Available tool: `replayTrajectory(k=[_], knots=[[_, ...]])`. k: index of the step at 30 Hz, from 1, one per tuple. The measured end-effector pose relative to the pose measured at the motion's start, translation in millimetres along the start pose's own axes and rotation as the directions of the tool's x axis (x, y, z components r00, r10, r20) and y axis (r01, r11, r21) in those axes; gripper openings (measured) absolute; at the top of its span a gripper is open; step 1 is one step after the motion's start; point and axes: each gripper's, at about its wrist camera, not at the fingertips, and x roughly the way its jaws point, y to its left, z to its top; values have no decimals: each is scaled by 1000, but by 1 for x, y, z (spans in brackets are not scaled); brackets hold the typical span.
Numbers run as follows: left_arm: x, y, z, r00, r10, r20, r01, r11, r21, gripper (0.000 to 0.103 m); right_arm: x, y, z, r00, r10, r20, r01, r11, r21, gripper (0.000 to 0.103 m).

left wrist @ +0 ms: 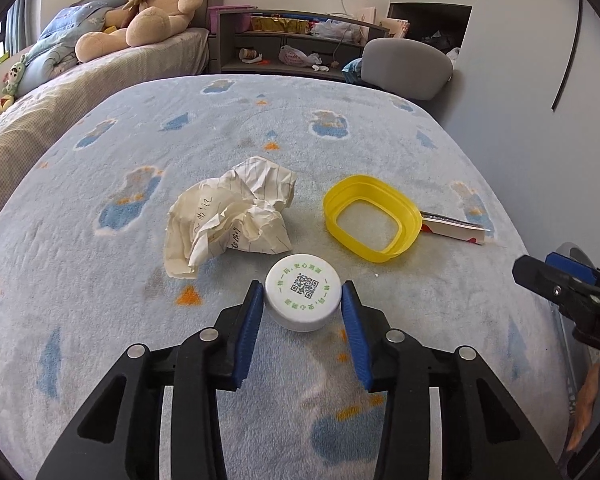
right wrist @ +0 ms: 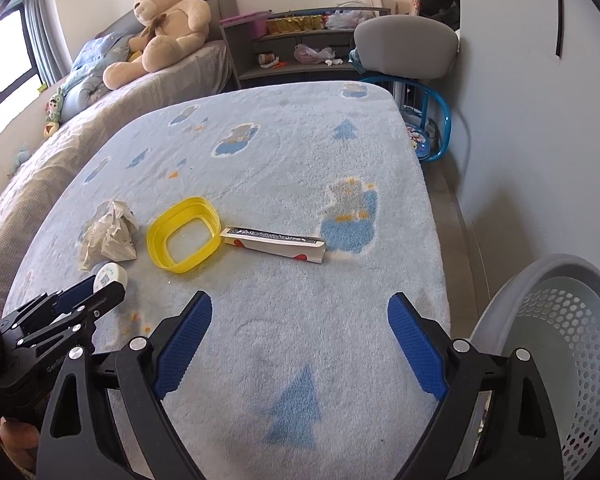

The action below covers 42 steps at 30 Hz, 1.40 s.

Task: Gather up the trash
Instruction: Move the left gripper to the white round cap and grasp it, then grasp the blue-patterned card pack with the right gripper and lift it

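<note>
A white round cap with a QR code (left wrist: 303,295) sits between the blue pads of my left gripper (left wrist: 303,300); the pads touch its sides. It also shows in the right wrist view (right wrist: 110,276). A crumpled paper ball (left wrist: 230,216) (right wrist: 108,234), a yellow plastic ring (left wrist: 372,218) (right wrist: 184,234) and a flat carton (left wrist: 454,230) (right wrist: 274,245) lie on the blue blanket (left wrist: 140,360) beyond. My right gripper (right wrist: 300,316) is wide open and empty over the blanket's near right part; it also shows at the right edge in the left wrist view (left wrist: 556,280).
A grey perforated basket (right wrist: 560,344) stands on the floor right of the blanketed table. A bed with a teddy bear (left wrist: 148,8) is at the left, shelves (left wrist: 292,44) and a grey chair (left wrist: 408,66) at the back.
</note>
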Motion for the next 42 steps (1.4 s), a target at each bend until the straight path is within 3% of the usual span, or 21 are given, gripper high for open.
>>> replayTrajectory(k=[8, 21, 27, 29, 31, 33, 42], knots=[[2, 3, -4, 1000, -5, 3, 5, 1000, -19, 39, 33, 3, 24, 998, -27, -49, 22, 995, -101, 86], [1, 6, -6, 1000, -18, 21, 19, 999, -37, 39, 71, 18, 40, 991, -36, -126, 6, 973, -233, 74], [0, 6, -6, 999, -28, 24, 29, 999, -43, 39, 78, 26, 40, 989, -30, -143, -12, 958, -286, 59], [1, 8, -5, 999, -38, 19, 39, 998, -54, 39, 77, 27, 39, 988, -17, -150, -27, 958, -284, 50], [1, 8, -5, 999, -36, 20, 37, 998, -54, 39, 73, 29, 37, 988, -9, -153, -35, 957, -286, 29], [0, 7, -5, 999, -35, 25, 36, 998, -51, 39, 69, 31, 33, 988, -6, -153, -38, 959, -281, 21], [-5, 6, -6, 999, -29, 40, 31, 999, -40, 39, 38, 21, 6, 991, 42, -127, -56, 993, -108, 17]])
